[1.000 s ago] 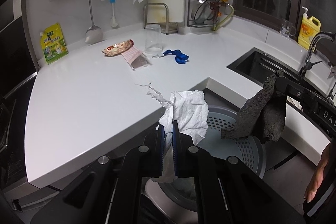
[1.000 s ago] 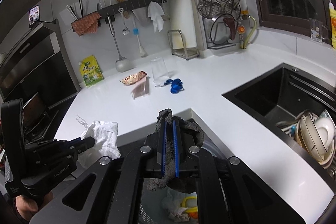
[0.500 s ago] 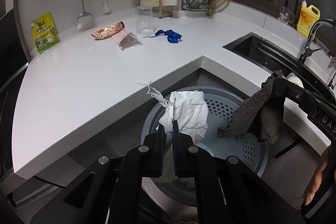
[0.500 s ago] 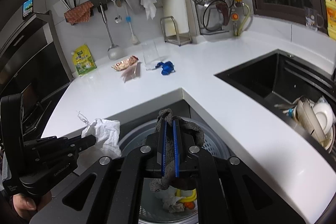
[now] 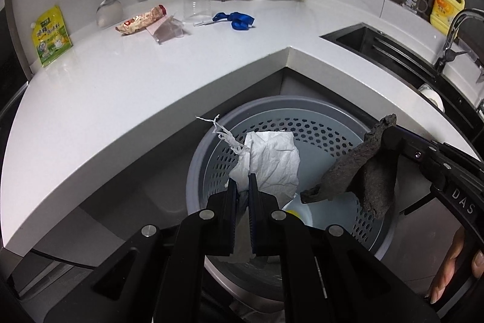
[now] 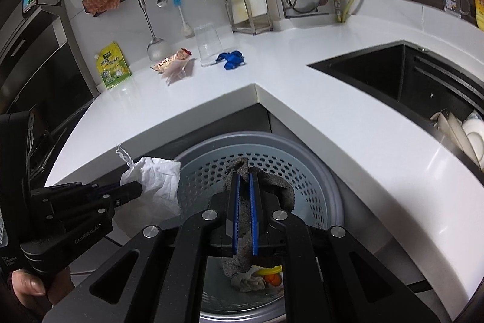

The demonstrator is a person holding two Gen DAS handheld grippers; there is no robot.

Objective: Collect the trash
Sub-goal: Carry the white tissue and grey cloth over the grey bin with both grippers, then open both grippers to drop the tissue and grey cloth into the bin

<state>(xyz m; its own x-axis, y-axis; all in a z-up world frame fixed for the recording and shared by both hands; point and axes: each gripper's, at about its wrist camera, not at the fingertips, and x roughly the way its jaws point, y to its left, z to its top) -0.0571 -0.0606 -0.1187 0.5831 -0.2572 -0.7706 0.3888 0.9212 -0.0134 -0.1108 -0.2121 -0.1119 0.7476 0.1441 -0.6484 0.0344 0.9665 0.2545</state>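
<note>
fingers [image 5: 253,186] tight on tissue [image 5: 272,162]

Left gripper [image 5: 243,186] clamped on white tissue [image 5: 272,162] over grey bin [image 5: 302,132]; right gripper [image 5: 393,143] pinching dark rag [image 5: 360,171] beside it; snack wrapper [image 5: 140,20] on counter [image 5: 121,87]

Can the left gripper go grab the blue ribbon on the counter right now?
Probably not yet. The left gripper is shut on a crumpled white paper towel above the perforated trash bin; it must drop that first. The blue ribbon lies unobstructed on the far counter.
</note>
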